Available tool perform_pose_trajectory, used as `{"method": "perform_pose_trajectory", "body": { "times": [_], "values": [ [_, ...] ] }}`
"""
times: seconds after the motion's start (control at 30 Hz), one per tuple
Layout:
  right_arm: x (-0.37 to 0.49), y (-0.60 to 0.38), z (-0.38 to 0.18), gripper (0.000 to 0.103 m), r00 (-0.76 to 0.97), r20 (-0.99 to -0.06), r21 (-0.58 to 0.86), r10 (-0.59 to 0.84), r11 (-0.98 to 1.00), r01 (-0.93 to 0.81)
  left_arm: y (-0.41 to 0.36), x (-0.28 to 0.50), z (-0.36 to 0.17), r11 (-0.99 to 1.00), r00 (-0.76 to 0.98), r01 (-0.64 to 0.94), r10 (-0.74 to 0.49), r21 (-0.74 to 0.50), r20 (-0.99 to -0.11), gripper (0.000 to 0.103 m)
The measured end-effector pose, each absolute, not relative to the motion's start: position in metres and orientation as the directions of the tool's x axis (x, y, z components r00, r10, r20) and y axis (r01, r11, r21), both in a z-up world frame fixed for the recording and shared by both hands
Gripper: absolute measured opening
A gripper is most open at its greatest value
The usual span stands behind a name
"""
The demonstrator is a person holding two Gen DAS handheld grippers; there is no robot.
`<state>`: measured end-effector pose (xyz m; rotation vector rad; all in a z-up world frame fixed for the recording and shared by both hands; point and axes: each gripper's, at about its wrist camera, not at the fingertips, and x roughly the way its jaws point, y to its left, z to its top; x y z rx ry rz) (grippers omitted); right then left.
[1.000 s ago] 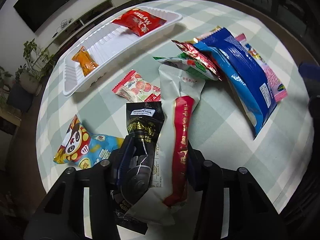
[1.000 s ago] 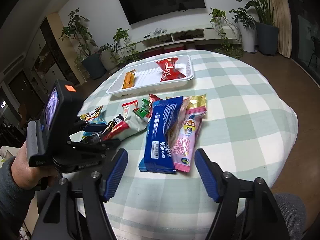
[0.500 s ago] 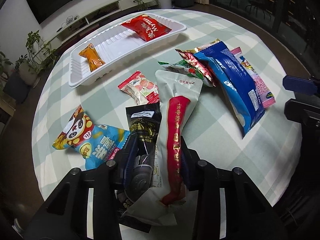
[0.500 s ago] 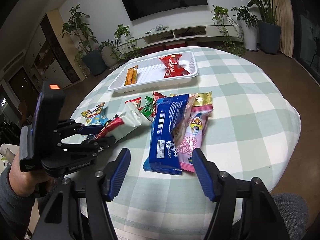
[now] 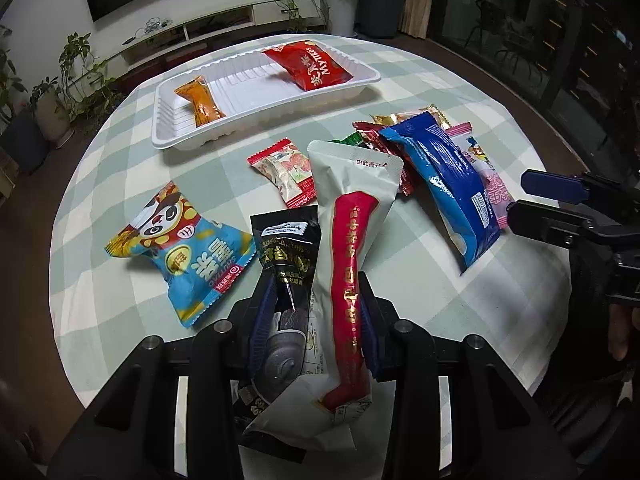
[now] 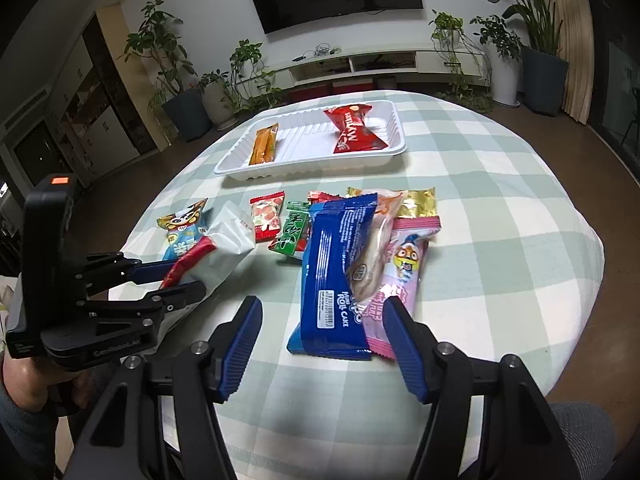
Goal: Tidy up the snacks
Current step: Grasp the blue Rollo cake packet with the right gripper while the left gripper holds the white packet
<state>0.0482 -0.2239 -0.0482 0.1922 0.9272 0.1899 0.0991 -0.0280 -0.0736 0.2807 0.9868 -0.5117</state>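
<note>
My left gripper (image 5: 316,300) is shut on a white packet with a red stripe (image 5: 352,216) and a black packet (image 5: 288,248), both held above the table; it also shows in the right wrist view (image 6: 176,280). The white tray (image 5: 168,136) at the far side holds an orange packet (image 5: 200,100) and a red packet (image 5: 308,64). My right gripper (image 6: 320,320) is open and empty, just before the blue roll cake packet (image 6: 336,264). A pink packet (image 6: 400,280) lies beside the blue one.
A blue panda packet (image 5: 180,244), a small red-white candy packet (image 5: 284,172), and green, red and gold packets (image 6: 296,232) lie on the checked tablecloth (image 6: 500,220). The round table's edge drops off on all sides. Plants and a TV shelf stand behind.
My left gripper has lifted and pulled back with both packets, so the tray sits more centred in its view. My right gripper has moved slightly closer to the blue packet.
</note>
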Motion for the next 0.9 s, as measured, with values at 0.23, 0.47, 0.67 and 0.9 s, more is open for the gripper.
{"method": "perform_pose_trajectory", "body": {
  "times": [0.23, 0.47, 0.67, 0.9],
  "values": [
    [0.060, -0.217, -0.054, 0.065, 0.570, -0.789, 0.218, 0.230, 0.972, -0.089, -0.017, 0.094, -0.070, 0.860, 0.448, 0.508, -0.314, -0.051, -0.837, 0.036],
    [0.075, -0.208, -0.066, 0.065, 0.535, -0.819, 0.180, 0.208, 0.978, -0.104, -0.008, 0.090, -0.068, 0.872, 0.452, 0.480, -0.338, -0.094, -0.826, 0.036],
    [0.084, -0.202, -0.081, 0.065, 0.490, -0.851, 0.157, 0.188, 0.982, -0.104, 0.003, 0.087, -0.067, 0.881, 0.453, 0.452, -0.359, -0.137, -0.816, 0.036],
    [0.092, -0.203, -0.087, 0.065, 0.469, -0.864, 0.157, 0.183, 0.983, -0.094, 0.009, 0.083, -0.068, 0.882, 0.449, 0.438, -0.382, -0.174, -0.808, 0.036]
  ]
}}
